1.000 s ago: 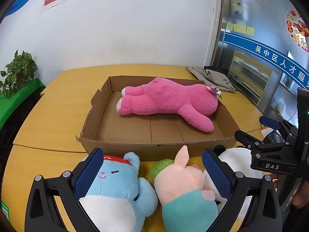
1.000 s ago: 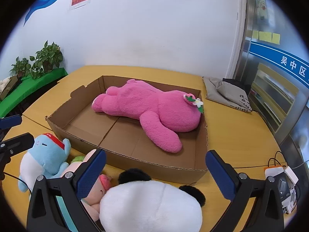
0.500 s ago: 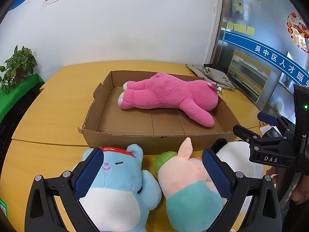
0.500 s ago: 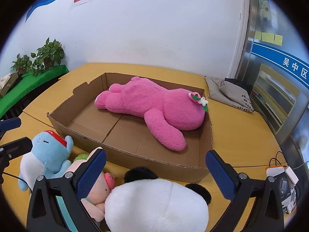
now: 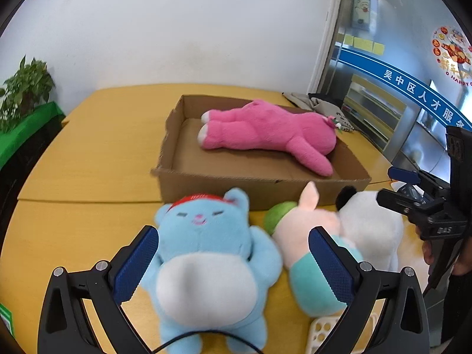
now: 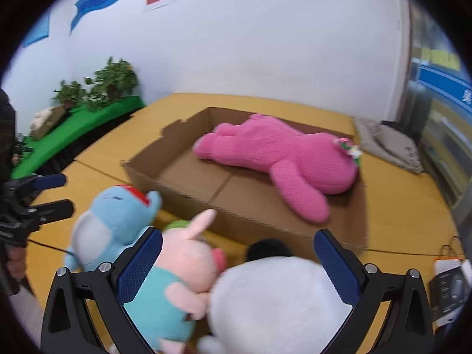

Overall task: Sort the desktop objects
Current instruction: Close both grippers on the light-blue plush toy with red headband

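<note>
A blue plush bear (image 5: 206, 253) with a red cap lies on the yellow table, between the open fingers of my left gripper (image 5: 233, 253). Beside it lie a pink plush pig (image 5: 312, 236) in a teal shirt and a white panda plush (image 5: 371, 221). My right gripper (image 6: 239, 262) is open over the panda (image 6: 277, 303) and the pig (image 6: 183, 259); the blue bear (image 6: 112, 221) is to its left. A big pink plush bear (image 5: 265, 129) lies in the cardboard box (image 5: 236, 188) behind them, and shows in the right wrist view (image 6: 283, 156) too.
A grey cloth bag (image 6: 386, 144) lies on the table at the back right. A white device with a cable (image 6: 451, 283) sits at the right edge. Potted plants on a green cloth (image 6: 97, 88) stand at the left. A white perforated item (image 5: 324, 333) lies near my left gripper.
My left gripper has moved left and now frames the blue bear instead of the pig. My right gripper has swung left and closer over the panda and pig. Both stay open.
</note>
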`<state>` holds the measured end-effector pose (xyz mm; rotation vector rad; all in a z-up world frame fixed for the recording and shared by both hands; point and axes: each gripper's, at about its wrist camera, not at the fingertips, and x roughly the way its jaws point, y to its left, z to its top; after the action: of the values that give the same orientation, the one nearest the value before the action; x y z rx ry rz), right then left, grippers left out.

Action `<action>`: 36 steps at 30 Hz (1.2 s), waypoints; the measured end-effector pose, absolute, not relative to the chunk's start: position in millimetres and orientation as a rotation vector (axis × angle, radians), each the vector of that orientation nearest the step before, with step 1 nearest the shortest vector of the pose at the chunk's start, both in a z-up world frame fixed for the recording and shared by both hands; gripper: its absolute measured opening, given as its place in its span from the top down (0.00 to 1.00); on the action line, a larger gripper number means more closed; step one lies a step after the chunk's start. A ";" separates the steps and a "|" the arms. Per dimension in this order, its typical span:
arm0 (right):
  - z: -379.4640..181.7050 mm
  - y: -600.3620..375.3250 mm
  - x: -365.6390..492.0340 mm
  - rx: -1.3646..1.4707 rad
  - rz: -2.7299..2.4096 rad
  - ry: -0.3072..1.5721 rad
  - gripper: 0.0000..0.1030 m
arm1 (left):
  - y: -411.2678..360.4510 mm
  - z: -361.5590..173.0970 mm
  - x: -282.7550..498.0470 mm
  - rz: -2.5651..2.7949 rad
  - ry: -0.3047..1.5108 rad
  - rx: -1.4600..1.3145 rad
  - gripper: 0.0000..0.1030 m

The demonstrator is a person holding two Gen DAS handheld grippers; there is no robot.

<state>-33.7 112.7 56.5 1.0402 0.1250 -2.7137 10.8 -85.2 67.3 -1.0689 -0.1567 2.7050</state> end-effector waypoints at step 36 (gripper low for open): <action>-38.4 -0.1 -92.8 1.390 -2.490 0.239 0.10 | -206.7 -41.7 -49.9 2.450 -0.536 -1.394 0.28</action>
<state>-92.8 -0.1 -38.4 1.3896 0.2393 -2.4896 -49.9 -206.7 -41.7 -1.3944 -0.5356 2.4496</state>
